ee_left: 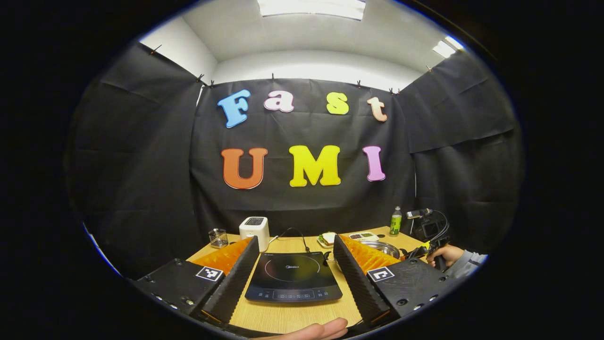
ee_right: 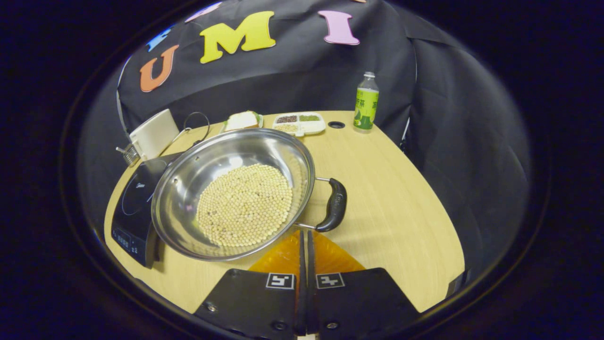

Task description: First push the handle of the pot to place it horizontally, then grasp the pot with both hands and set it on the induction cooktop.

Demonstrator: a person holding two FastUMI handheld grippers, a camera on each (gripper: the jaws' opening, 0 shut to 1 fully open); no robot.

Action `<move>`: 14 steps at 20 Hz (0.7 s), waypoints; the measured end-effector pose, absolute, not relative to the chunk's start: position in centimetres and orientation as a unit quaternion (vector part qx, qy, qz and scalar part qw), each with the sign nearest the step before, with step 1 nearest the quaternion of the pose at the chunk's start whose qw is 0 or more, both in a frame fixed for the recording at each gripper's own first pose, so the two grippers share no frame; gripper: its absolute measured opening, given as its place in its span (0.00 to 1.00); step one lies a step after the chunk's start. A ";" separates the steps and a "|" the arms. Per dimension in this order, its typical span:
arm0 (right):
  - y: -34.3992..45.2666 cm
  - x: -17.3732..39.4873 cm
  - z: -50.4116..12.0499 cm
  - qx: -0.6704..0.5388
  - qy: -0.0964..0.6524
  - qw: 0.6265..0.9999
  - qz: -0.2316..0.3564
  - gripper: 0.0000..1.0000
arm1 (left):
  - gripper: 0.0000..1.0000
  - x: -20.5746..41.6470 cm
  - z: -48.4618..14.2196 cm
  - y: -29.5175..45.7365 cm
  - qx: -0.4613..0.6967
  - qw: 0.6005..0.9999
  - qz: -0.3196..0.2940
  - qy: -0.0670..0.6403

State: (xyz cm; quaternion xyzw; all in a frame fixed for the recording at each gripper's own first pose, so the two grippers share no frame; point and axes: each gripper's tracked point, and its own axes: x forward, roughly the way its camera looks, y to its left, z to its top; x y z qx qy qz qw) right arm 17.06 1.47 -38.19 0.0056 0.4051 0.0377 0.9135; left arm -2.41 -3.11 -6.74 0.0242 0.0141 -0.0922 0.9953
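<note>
A steel pot (ee_right: 236,193) with pale beans in it stands on the wooden table, just right of the black induction cooktop (ee_right: 134,203). The pot's black side handle (ee_right: 332,205) points to the right in the right gripper view. My right gripper (ee_right: 304,233) is shut and empty, its tips close to the near end of that handle by the pot's rim. In the left gripper view my left gripper (ee_left: 296,241) is wide open above the cooktop (ee_left: 292,276), which lies between its fingers. The pot (ee_left: 384,248) peeks out behind the right-hand finger, with a hand (ee_left: 446,255) beside it.
A white toaster (ee_left: 255,231) and a glass cup (ee_left: 218,237) stand at the back left. A sandwich plate (ee_right: 241,120), a compartment tray (ee_right: 299,123) and a green bottle (ee_right: 366,104) line the far edge. Bare table (ee_right: 391,203) lies right of the pot.
</note>
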 end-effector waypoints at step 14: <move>-0.8 22.3 -38.3 0.019 0.379 0.924 0.044 0.04 | 0.95 1.2 -10.0 -5.4 0.012 0.994 -0.096 0.041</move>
